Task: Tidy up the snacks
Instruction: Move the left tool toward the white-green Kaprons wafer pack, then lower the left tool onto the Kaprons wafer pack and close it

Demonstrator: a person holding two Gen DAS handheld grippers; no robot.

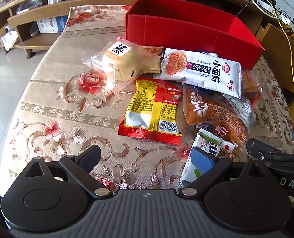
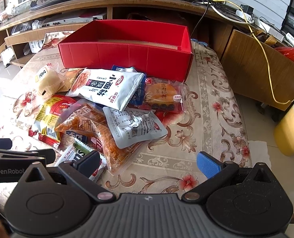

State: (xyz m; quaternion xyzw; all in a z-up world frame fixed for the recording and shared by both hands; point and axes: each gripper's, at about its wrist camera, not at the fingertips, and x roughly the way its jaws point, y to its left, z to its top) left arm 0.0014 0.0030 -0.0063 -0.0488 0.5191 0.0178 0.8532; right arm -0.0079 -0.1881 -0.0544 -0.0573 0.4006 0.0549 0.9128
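- We see a heap of snack packets on the bench [image 2: 206, 103], which is covered with a beige cloth patterned with red flowers.
- Behind the heap stands a red box [image 2: 127, 55], open-topped; its near wall is just beside the packets, and we can make out no snacks inside it.
- On top of the heap lies a white packet [image 2: 109, 87] with black Chinese lettering and a picture of orange strips; it overlaps a blue-edged packet beneath it.
- To its left sits a steamed cake [image 1: 119, 63] in clear wrap, pale yellow with a white label.
- A yellow-and-red packet [image 1: 153, 111] lies back-side up, its barcode and printed table showing.
- An orange-brown clear packet [image 2: 99, 130] rests at the near edge of the heap, partly under a crumpled silver-white packet [image 2: 133, 127].
- A round pastry in clear wrap [image 2: 164, 95] lies at the right of the heap, near the box's corner.
- Our left gripper [image 1: 147, 156] hovers above the cloth with its jaws spread apart, gripping nothing; its blue pad overlaps a green-and-white packet [image 1: 208, 144].
- Our right gripper [image 2: 147, 160] likewise has its jaws wide apart and empty, beside the near end of the heap.
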